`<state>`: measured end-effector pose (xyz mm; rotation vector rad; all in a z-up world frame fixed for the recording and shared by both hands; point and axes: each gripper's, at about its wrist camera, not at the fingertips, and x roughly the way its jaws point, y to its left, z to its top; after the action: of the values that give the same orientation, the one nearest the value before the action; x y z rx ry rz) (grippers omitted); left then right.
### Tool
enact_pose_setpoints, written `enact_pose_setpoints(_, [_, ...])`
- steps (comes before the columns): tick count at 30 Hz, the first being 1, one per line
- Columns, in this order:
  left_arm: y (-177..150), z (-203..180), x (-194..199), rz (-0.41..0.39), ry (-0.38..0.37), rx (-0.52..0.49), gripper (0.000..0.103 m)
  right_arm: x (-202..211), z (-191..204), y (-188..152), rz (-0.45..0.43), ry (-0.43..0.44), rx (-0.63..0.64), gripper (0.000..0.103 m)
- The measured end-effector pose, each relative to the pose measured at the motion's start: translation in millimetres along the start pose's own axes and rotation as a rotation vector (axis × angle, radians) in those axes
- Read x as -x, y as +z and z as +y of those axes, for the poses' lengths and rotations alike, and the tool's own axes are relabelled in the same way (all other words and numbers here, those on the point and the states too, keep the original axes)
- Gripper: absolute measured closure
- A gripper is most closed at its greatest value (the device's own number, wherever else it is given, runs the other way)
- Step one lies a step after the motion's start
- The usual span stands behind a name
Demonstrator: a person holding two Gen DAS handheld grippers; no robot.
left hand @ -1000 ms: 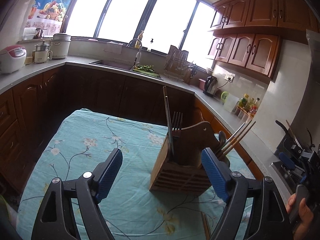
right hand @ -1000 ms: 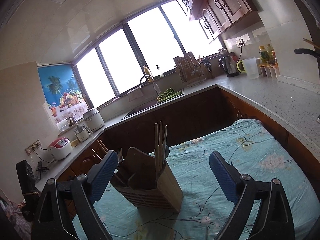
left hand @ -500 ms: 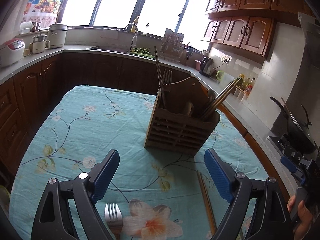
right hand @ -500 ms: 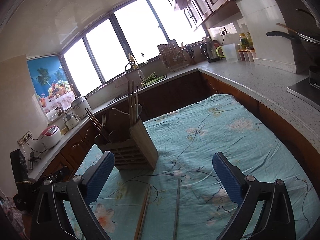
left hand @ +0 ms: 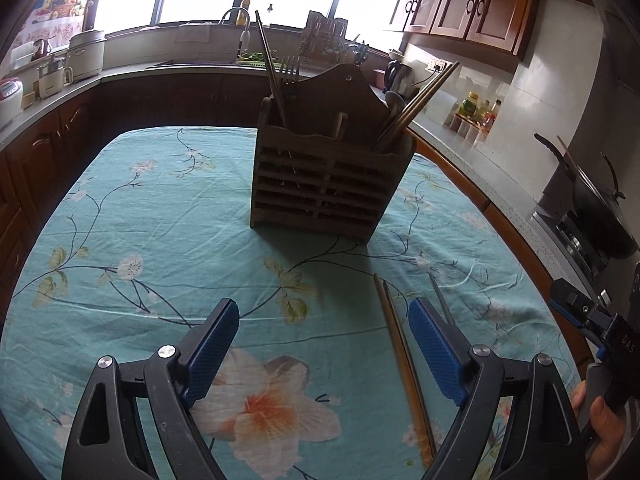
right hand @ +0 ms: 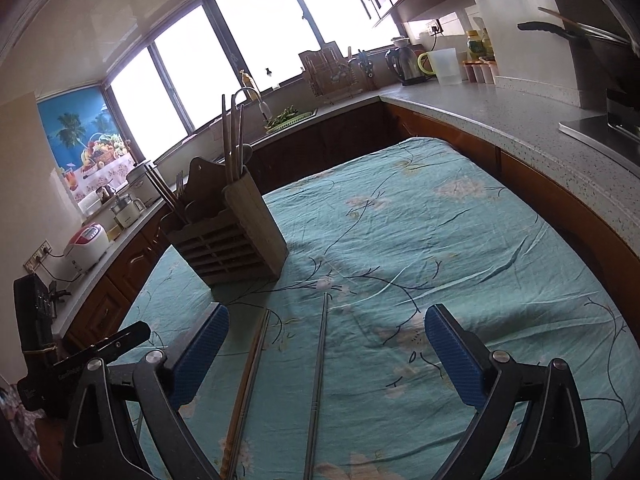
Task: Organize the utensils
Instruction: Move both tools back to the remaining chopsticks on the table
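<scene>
A slatted wooden utensil holder (left hand: 324, 184) stands on the teal floral tablecloth (left hand: 160, 216), holding forks, chopsticks and a spoon; it also shows in the right wrist view (right hand: 232, 236). A pair of wooden chopsticks (left hand: 400, 356) and a thin metal chopstick (left hand: 440, 304) lie on the cloth in front of it; in the right wrist view they show as the wooden pair (right hand: 248, 380) and the metal one (right hand: 318, 376). My left gripper (left hand: 324, 356) is open and empty above the cloth. My right gripper (right hand: 326, 360) is open and empty, over the loose chopsticks.
Kitchen counters wrap around the table: a rice cooker (right hand: 86, 246) and pots on the left, sink (left hand: 236, 60) at the back, kettle (right hand: 408, 66) and jars on the right, a wok on the stove (left hand: 596, 216). The right gripper's body (left hand: 588, 320) shows at the table's right edge.
Both grippers have pulled back and tilted down from the holder. The loose chopsticks on the cloth have come into view under them. The fork seen near the left gripper is out of view.
</scene>
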<state>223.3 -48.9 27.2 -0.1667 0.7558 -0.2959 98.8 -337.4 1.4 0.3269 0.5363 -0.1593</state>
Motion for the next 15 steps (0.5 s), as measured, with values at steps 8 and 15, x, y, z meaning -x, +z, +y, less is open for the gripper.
enact_pose_setpoints(8, [9.9,-21.5,-36.6,0.114,-0.010,-0.064,0.028,-24.0,0.5,-2.3,0.086,-0.002,0.026,0.036])
enact_pose_setpoints(15, [18.6,-33.1,-77.8,0.199,-0.032,-0.089,0.048,-47.8,-3.9,-4.8,0.167,0.011,0.018,0.063])
